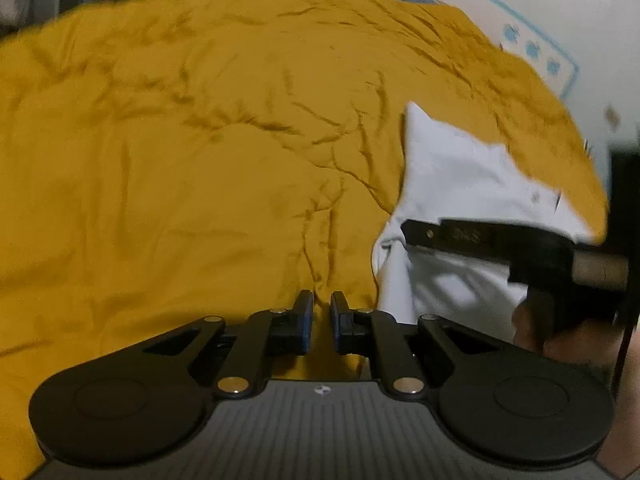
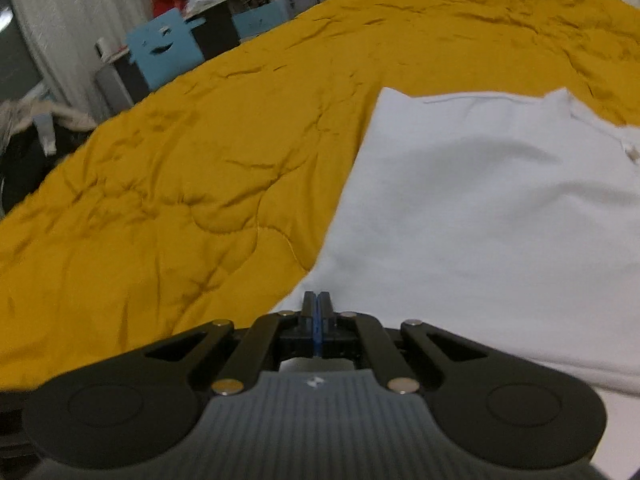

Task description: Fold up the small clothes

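Your right tool (image 2: 317,308) is closed tight, pads together, at the near left edge of the white garment (image 2: 492,208), and whether any cloth is actually caught between the pads is hard to tell; if it isn't, a lift comes up empty, and if only the top layer is pinched, the piece peels apart instead of folding. The garment lies on the mustard quilt (image 2: 192,168) of the bed, toward its right side, already rumpled near your right tool as the left wrist view shows it. Your left tool (image 1: 321,308) stands with a narrow gap between its pads, over bare quilt just beside the garment's left edge, holding nothing. Close it there and you grab quilt, dragging the bedding and the garment with it. Pulling with one tool alone risks skewing the fold, since the far corners lie loose on soft, wrinkled bedding
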A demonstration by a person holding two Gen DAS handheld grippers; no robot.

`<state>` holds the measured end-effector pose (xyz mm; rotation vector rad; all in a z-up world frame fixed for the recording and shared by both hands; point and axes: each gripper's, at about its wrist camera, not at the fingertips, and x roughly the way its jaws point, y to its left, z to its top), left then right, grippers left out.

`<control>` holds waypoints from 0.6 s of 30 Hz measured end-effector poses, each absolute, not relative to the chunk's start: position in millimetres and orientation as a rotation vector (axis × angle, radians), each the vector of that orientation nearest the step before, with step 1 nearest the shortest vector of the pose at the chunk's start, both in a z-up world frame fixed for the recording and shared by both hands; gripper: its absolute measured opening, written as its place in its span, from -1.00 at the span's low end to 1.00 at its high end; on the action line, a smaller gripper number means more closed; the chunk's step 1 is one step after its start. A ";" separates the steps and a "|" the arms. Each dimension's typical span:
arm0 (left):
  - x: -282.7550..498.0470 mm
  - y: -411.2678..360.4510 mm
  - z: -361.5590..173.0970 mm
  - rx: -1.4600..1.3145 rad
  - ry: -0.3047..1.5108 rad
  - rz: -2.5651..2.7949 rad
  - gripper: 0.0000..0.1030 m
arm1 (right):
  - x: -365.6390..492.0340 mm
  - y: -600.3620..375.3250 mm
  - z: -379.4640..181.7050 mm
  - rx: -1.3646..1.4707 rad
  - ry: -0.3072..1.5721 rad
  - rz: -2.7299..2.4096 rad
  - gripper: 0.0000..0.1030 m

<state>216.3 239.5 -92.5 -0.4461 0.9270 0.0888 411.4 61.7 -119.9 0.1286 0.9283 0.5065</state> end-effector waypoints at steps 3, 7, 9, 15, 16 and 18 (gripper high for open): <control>215.0 254.5 -95.2 -0.535 0.928 0.087 -0.74 | 407.9 56.3 -112.6 0.202 0.925 0.512 -1.00; 217.2 257.9 -96.5 -0.560 0.934 0.088 -0.74 | 383.7 55.4 -104.7 0.255 0.964 0.556 -1.00; 216.6 253.3 -94.9 -0.536 0.926 0.092 -0.74 | 371.6 68.3 -107.4 0.169 0.992 0.562 -1.00; 210.6 238.7 -82.9 -0.413 0.871 0.118 -0.74 | 354.4 80.7 -106.6 0.056 0.979 0.483 -1.00; 210.2 235.6 -81.1 -0.387 0.870 0.132 -0.73 | 345.8 71.6 -98.6 0.096 0.940 0.512 -1.00; 209.4 230.5 -77.6 -0.352 0.859 0.134 -0.63 | 331.0 49.6 -86.1 0.189 0.889 0.561 -1.00</control>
